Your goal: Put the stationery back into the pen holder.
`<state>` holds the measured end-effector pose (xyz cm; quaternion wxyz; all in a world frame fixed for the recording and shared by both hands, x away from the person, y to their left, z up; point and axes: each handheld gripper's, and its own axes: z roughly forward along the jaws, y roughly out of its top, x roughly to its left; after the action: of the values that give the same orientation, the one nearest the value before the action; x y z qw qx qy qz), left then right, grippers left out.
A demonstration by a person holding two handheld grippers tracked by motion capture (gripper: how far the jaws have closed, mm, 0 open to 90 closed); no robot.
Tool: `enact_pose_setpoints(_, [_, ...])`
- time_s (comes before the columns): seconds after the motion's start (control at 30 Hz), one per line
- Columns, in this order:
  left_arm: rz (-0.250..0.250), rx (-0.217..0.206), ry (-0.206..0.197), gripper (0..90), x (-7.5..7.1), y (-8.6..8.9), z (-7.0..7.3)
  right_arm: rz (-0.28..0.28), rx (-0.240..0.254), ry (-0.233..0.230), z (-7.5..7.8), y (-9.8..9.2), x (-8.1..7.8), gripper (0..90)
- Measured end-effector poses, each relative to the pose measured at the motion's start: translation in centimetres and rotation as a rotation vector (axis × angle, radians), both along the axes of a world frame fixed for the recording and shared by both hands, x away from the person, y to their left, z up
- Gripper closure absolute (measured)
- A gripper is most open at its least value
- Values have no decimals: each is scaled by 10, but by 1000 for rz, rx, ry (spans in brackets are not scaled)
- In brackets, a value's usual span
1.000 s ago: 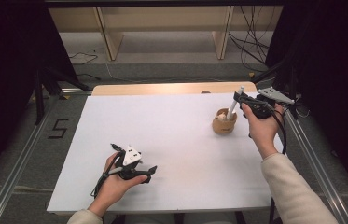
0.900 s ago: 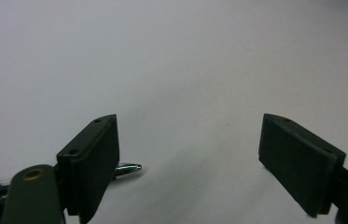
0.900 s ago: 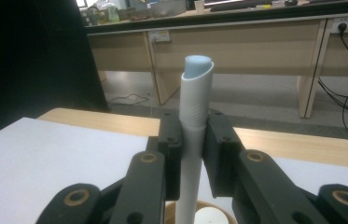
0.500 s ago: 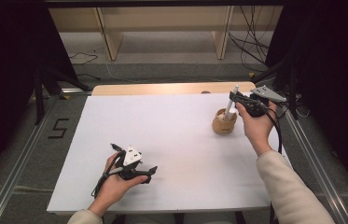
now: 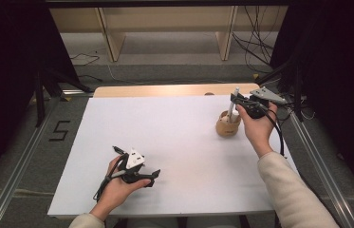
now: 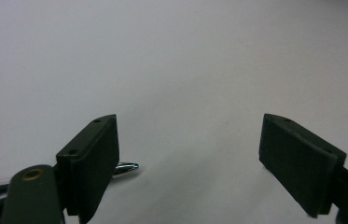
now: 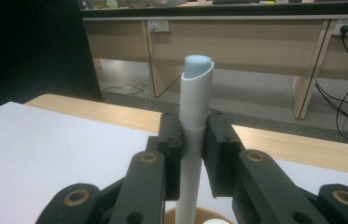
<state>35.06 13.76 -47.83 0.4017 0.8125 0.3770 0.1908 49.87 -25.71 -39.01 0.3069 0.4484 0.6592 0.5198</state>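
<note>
A pale grey-white pen [image 7: 197, 84] stands upright between the jaws of my right gripper [image 7: 194, 119], which is shut on its barrel. In the high view this right gripper [image 5: 235, 100] holds the pen [image 5: 232, 111] with its lower end down in a small round wooden cup [image 5: 227, 128] at the table's right rear. The cup's rim [image 7: 209, 211] shows just under the jaws. My left gripper [image 5: 148, 178] rests low at the front left of the white table [image 5: 174, 133]. Its jaws stand open with nothing between them [image 6: 190, 121]. A silver pen tip [image 6: 126, 168] lies on the table just behind one jaw.
A strip of bare wood [image 5: 165, 90] runs along the table's far edge. Beyond it stand wooden shelf legs [image 5: 113, 38] and loose cables [image 5: 255, 42] on the floor. Metal rails [image 5: 18, 161] flank the table on both sides.
My right gripper has shifted slightly left with the pen, closer over the cup. The left hand has stayed where it was.
</note>
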Motion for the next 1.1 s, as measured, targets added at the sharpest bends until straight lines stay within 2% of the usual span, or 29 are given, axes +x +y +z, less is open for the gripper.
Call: enact_pose_setpoints(1.1, [-8,5,-1,198,0,-2,0,29,-122,67,-24,17,12,781])
